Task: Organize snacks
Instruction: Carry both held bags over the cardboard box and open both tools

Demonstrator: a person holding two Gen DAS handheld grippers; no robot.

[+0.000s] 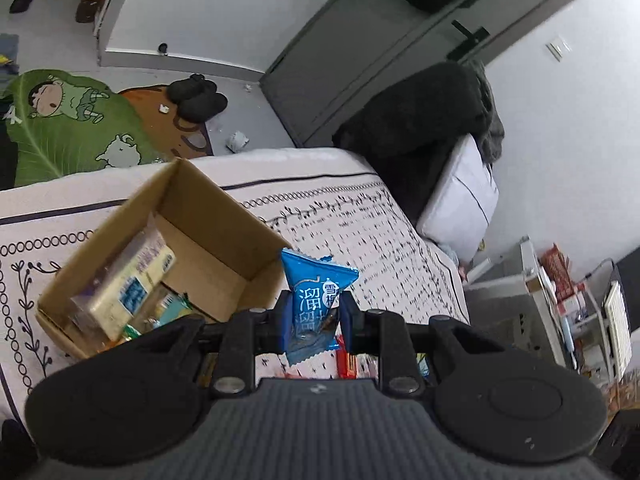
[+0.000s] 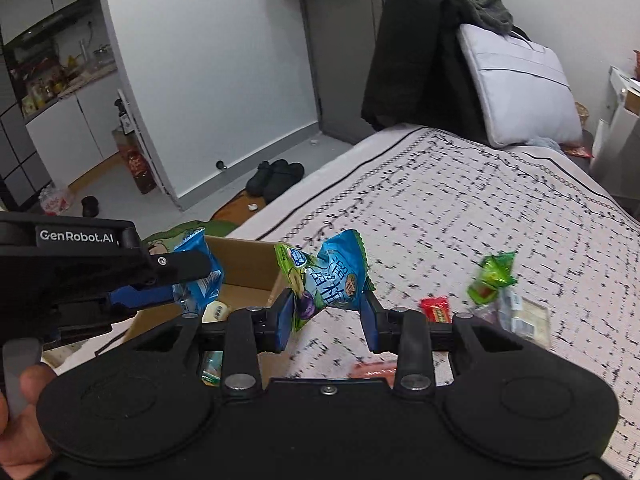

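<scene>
My left gripper (image 1: 314, 320) is shut on a blue snack packet (image 1: 316, 300) and holds it above the bed, just right of an open cardboard box (image 1: 224, 240) with several snacks inside. The right wrist view shows that gripper (image 2: 192, 280) with the blue packet (image 2: 202, 276) over the box (image 2: 244, 268). My right gripper (image 2: 326, 312) is shut on a blue-and-green snack packet (image 2: 332, 276), held above the bed to the right of the box. Loose on the bedspread lie a red packet (image 2: 436, 308), a green packet (image 2: 490, 276) and a pale wrapped snack (image 2: 524, 316).
The patterned bedspread (image 2: 460, 208) stretches ahead to a white pillow (image 2: 520, 84) and dark clothes (image 2: 416, 52). The bed edge runs left of the box, with a cartoon rug (image 1: 76, 120) and black slippers (image 2: 276, 176) on the floor below. A cluttered shelf (image 1: 560, 292) stands right of the bed.
</scene>
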